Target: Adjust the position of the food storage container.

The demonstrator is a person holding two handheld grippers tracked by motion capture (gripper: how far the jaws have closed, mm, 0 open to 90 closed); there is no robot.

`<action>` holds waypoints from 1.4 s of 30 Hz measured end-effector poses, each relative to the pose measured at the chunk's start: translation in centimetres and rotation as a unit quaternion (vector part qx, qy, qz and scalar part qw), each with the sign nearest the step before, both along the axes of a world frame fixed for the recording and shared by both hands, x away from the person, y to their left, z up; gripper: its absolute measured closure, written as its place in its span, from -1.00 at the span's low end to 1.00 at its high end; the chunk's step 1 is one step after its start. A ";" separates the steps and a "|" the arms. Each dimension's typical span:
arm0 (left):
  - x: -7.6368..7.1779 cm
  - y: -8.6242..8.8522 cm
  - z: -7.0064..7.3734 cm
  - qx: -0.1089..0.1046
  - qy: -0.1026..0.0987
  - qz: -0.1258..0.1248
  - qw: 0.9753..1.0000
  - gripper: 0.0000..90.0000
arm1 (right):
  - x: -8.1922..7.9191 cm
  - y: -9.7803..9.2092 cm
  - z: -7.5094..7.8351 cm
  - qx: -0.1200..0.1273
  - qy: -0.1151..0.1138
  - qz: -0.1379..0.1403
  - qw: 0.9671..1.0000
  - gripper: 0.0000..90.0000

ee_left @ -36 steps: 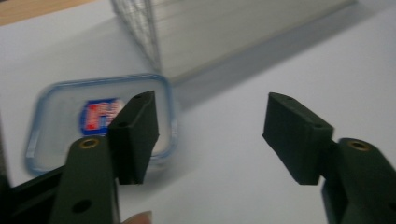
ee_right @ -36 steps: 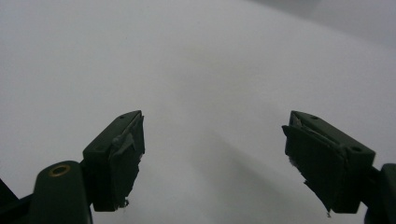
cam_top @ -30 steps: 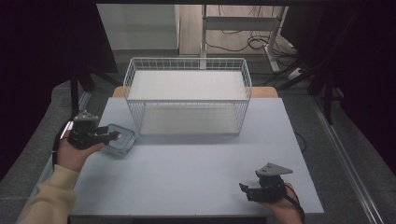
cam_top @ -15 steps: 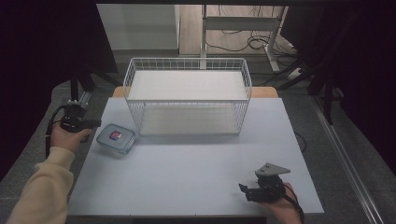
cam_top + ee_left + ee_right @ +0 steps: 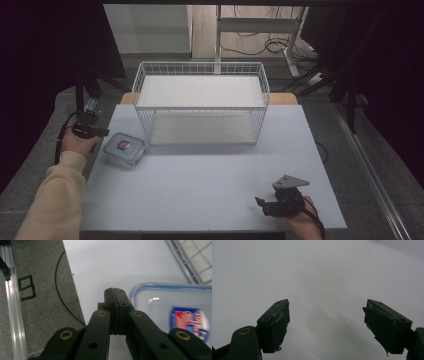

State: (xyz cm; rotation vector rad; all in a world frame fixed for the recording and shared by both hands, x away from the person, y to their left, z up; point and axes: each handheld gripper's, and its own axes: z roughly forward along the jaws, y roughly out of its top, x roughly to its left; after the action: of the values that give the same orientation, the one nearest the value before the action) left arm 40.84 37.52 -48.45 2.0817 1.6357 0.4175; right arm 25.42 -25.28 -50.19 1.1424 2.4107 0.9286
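A clear lidded food container (image 5: pixel 124 148) with a blue rim and a red and blue label lies on the white table's left side. My left gripper (image 5: pixel 102 133) hovers just left of it at the table's left edge, jaws pressed together with nothing between them. In the left gripper view the shut gripper (image 5: pixel 115 291) points at the bare table beside the container (image 5: pixel 175 305). Near the front right edge my right gripper (image 5: pixel 260 202) rests low, jaws wide apart. The right gripper view has the open gripper (image 5: pixel 325 312) over bare table.
A white wire basket (image 5: pixel 200 107) with a white shelf board stands at the back middle of the table (image 5: pixel 210 180). Grey floor with a black cable (image 5: pixel 62 287) lies left of the table. Desk legs and cables stand behind the basket.
My left gripper has let go of the container, which now lies on the table, and has drawn back to the left and shut. The right gripper has stayed put.
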 end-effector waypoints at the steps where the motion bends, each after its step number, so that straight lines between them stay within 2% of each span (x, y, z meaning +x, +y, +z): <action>1: 0.2 0.1 -0.2 -0.001 0.004 -0.001 1.000 1.00 | 0.0 0.0 0.0 -0.001 0.000 0.000 1.000 -0.54; 4: 0.5 0.3 -0.9 -0.004 0.014 0.001 1.000 1.00 | 0.1 0.0 -0.1 -0.004 0.000 0.000 1.000 -0.54; 5: 0.5 0.3 -1.1 -0.012 0.017 -0.001 1.000 1.00 | 0.1 0.0 -0.1 -0.004 0.001 -0.001 1.000 -0.54; 13: 0.5 0.0 -2.0 -0.012 0.036 -0.018 0.999 1.00 | 0.1 -0.2 -0.2 -0.005 0.001 -0.004 1.000 -0.54; 16: 0.3 0.0 -2.0 -0.018 0.037 -0.019 0.999 1.00 | 0.2 -0.2 -0.1 -0.004 0.000 -0.006 1.000 -0.54; 22: -0.2 -1.1 -2.1 -0.022 0.037 -0.047 0.998 1.00 | 0.2 -0.2 -0.2 -0.008 0.002 -0.003 1.000 -0.54; 30: -1.1 -2.1 -2.2 -0.037 0.031 -0.061 0.997 1.00 | 0.1 -0.1 -0.1 -0.006 0.000 -0.007 1.000 -0.54; 42: -2.2 -4.3 -1.9 -0.043 0.032 -0.089 0.995 1.00 | 0.1 -0.1 -0.1 -0.007 0.001 -0.007 1.000 -0.54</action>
State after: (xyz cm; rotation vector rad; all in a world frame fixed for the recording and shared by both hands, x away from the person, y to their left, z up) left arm 38.68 33.21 -50.39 2.1739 1.4601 0.2193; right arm 25.50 -25.35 -50.30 1.1532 2.4039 0.9060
